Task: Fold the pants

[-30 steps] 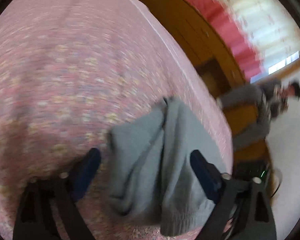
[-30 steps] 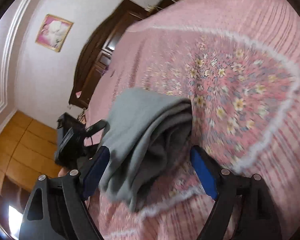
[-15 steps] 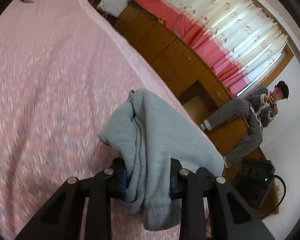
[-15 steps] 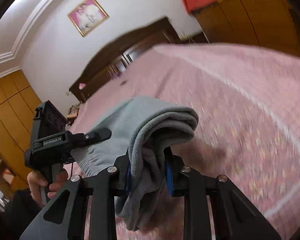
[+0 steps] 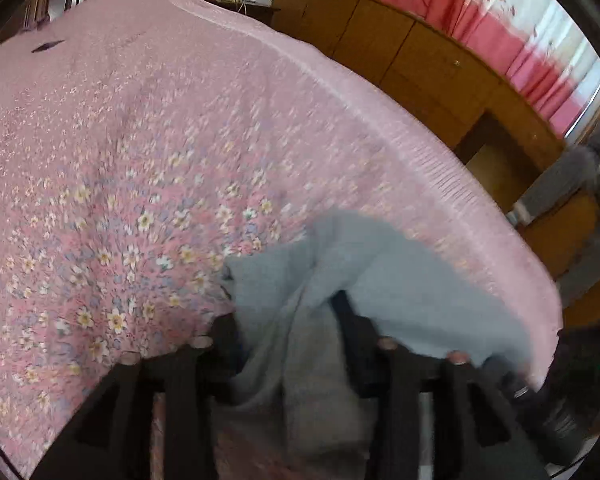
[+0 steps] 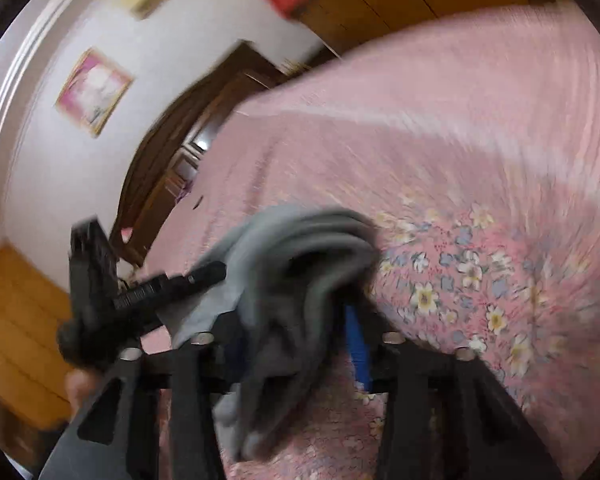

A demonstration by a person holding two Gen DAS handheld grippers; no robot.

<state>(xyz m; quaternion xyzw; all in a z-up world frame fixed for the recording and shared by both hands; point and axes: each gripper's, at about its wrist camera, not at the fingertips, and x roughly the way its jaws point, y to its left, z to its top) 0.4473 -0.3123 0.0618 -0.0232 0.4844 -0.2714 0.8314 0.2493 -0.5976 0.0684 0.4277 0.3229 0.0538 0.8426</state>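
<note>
Pants made of soft grey cloth sit bunched up between the two black fingers of the left gripper. Its jaws are opening, and the cloth is between them. The picture is too blurry to tell if the pads press on the cloth. A wide, flat part of the pants spreads out to the right, near the edge of the bed.

In the right wrist view, the right gripper has another thick fold of the pants between its fingers. Its jaws are opening too. A blue pad shows on the right finger, with a gap between it and the cloth. The fold hangs down between the fingers and loops up over them. The left gripper shows here as a black tool at the left, with a hand under it.

Under the pants is the bed with a pink cover. White and yellow flowers are printed on it near the grippers. Farther off the cover is plain pink.

Past the bed in the left wrist view stand brown wooden cupboards and a red and white curtain. A person in grey clothes is at the right edge. In the right wrist view, a framed picture hangs on the white wall, beside a dark wooden headboard.
</note>
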